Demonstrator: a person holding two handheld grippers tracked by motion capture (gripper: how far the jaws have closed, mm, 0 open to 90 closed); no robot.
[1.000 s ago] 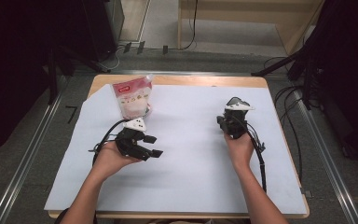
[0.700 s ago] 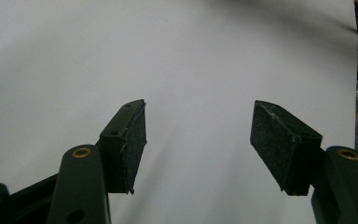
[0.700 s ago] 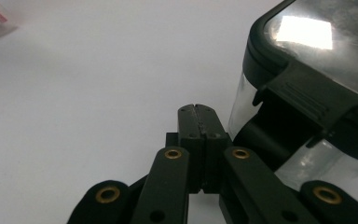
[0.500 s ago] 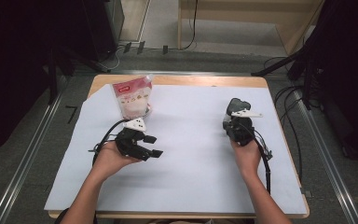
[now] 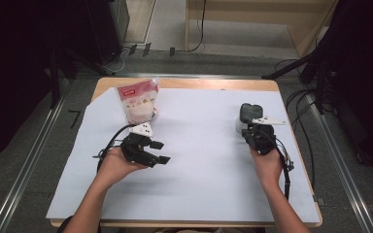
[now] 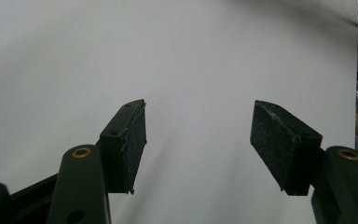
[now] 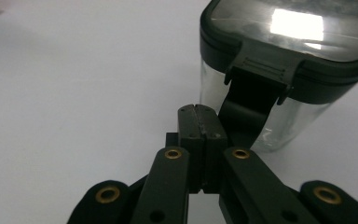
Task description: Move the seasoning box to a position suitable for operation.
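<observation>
A clear container (image 5: 248,112) with a dark lid stands on the right of the white sheet; in the right gripper view the container (image 7: 284,46) is close ahead, its dark latch flap (image 7: 254,95) hanging down its side. My right gripper (image 5: 249,128) sits just in front of it. Seen from its own camera, the right gripper (image 7: 199,109) has its jaws pressed together with nothing between them, their tips beside the latch. My left gripper (image 5: 161,152) rests open at the left of the sheet. The left gripper (image 6: 198,135) has only bare white sheet between its pads.
A sealed bag (image 5: 137,102) with a red label stands at the back left of the sheet. The white sheet (image 5: 204,165) covers most of the wooden table (image 5: 213,83). Cables trail from both grippers toward the person.
The right hand has shifted slightly right and toward the person, turning so the container's lid shows beyond the gripper. The left hand has stayed still.
</observation>
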